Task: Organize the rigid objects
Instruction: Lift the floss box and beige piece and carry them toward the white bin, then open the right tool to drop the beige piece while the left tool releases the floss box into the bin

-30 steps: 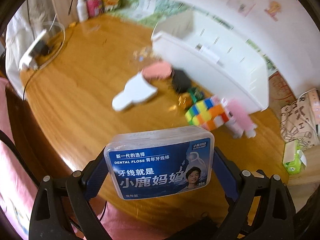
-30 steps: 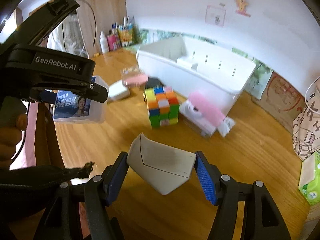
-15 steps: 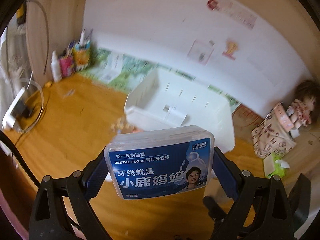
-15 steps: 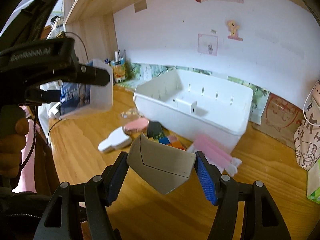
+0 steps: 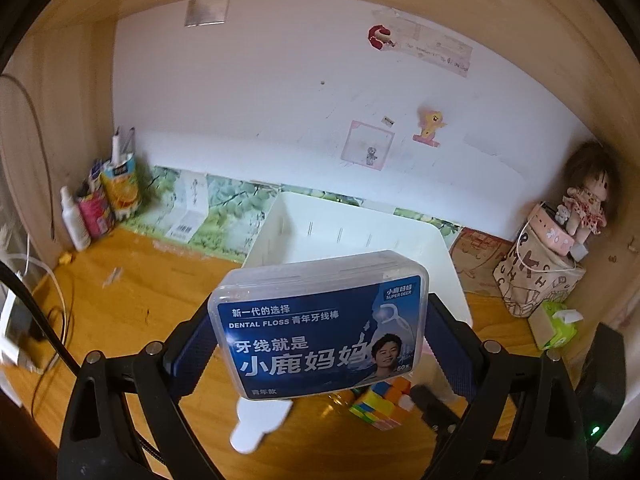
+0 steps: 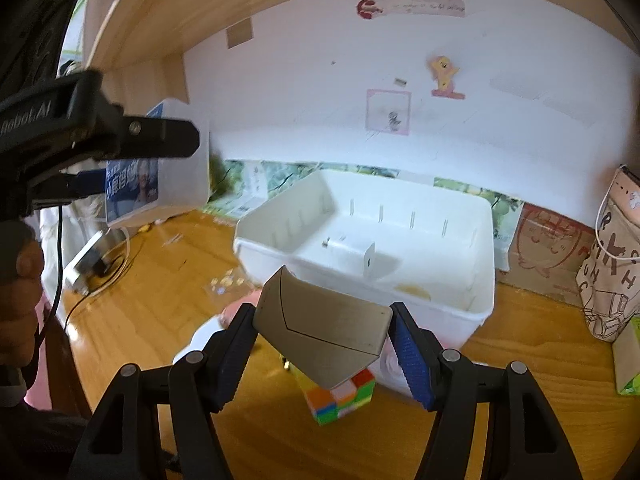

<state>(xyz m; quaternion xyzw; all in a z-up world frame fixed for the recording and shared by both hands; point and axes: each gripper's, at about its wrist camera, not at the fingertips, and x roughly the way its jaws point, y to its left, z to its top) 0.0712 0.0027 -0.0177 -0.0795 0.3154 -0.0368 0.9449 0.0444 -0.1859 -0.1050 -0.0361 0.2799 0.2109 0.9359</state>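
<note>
Left gripper [image 5: 320, 340] clamps floss box [image 5: 320, 324] (right gripper [image 6: 324, 344] clamps grey case [image 6: 320, 332]).

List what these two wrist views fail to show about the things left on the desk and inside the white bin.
- Left wrist view: the dental floss box in the left gripper hides most of the white bin floor.
- Left wrist view: the puzzle cube is partly covered by that box.
- Right wrist view: the grey angular piece in the right gripper covers the pink items; they are also blurred.
- Right wrist view: the small bits in the bin are too small to identify.
</note>
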